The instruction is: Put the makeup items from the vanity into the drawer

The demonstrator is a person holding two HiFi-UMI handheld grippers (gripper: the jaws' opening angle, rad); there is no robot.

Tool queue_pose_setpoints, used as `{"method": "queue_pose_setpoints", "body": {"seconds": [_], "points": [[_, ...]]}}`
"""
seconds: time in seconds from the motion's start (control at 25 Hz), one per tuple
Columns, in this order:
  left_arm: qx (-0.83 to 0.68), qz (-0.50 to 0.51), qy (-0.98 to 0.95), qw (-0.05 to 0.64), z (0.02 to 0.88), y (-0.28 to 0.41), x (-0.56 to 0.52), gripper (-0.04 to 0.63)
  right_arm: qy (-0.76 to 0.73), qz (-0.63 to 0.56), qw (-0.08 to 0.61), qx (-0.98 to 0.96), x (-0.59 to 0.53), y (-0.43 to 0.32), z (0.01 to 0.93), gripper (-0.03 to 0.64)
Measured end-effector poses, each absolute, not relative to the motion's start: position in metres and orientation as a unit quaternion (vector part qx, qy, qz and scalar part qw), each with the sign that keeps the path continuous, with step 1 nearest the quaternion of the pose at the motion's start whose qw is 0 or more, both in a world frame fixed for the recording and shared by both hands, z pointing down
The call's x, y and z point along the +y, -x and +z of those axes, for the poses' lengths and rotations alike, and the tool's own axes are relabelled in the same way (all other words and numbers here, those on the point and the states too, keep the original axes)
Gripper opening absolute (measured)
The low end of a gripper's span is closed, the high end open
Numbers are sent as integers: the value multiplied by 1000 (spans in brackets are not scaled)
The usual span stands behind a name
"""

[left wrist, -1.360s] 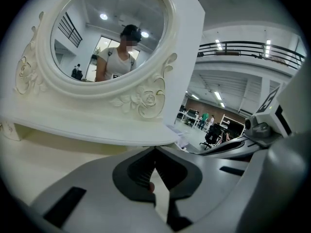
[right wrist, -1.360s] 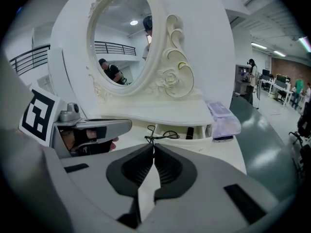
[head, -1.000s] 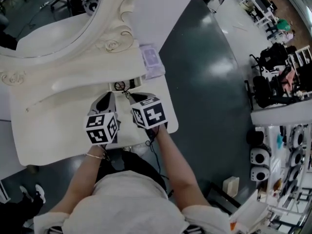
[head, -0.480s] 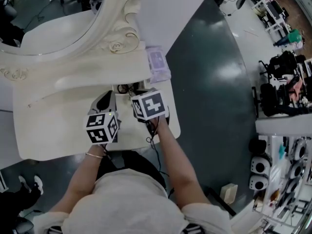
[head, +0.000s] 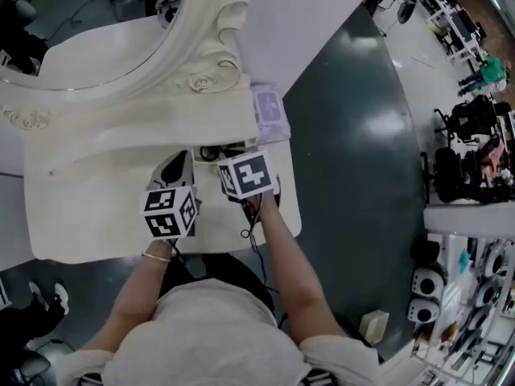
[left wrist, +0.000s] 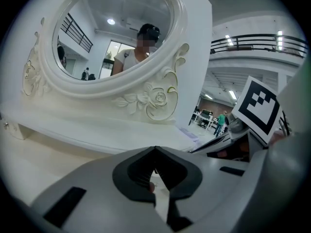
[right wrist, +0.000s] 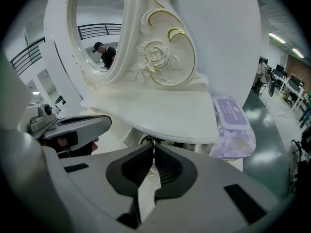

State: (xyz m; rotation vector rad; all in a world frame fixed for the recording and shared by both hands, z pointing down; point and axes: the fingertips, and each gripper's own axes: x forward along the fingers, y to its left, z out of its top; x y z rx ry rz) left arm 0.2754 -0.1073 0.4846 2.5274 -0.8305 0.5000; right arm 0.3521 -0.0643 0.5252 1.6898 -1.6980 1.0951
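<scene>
My left gripper (head: 179,162) and right gripper (head: 234,154) hover side by side over the white vanity top (head: 88,215), both pointing at the low shelf (head: 161,127) under the mirror. Some small dark items (head: 211,150) lie just beneath that shelf's edge, between the two gripper tips, too small to tell apart. In the left gripper view the left gripper (left wrist: 155,150) has its jaws together, with only a small pinkish spot in the gap behind the tips. The right gripper (right wrist: 153,147) is shut too, with nothing held. No drawer shows.
A purple wipes pack (head: 269,107) lies at the shelf's right end, also seen as the wipes pack (right wrist: 232,125). The ornate mirror frame (head: 201,47) rises behind the shelf. The vanity's right edge (head: 294,207) drops to a dark floor (head: 354,135).
The right gripper has edged forward toward the shelf, and the left has barely shifted. The head view has swung slightly. Both jaws stay together.
</scene>
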Motion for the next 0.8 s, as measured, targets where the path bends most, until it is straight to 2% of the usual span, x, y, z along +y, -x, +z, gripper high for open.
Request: {"method": "queue_pose_setpoints", "body": {"seconds": [0.2, 0.28, 0.32, 0.48, 0.64, 0.8], "points": [[-297, 187, -911, 214, 489, -276, -108, 2, -627, 395, 235, -629, -63, -353, 528, 36], [-295, 189, -912, 213, 490, -277, -106, 2, -633, 392, 229, -627, -60, -355, 530, 108], [-294, 190, -912, 213, 490, -277, -105, 2, -637, 390, 226, -625, -58, -356, 530, 120], [-287, 195, -915, 207, 491, -275, -101, 2, -664, 372, 218, -611, -52, -361, 526, 120], [-283, 200, -916, 203, 494, -272, -99, 2, -689, 356, 220, -592, -47, -371, 528, 61], [-286, 204, -913, 205, 499, -267, -98, 2, -690, 359, 214, -591, -50, -373, 529, 60]]}}
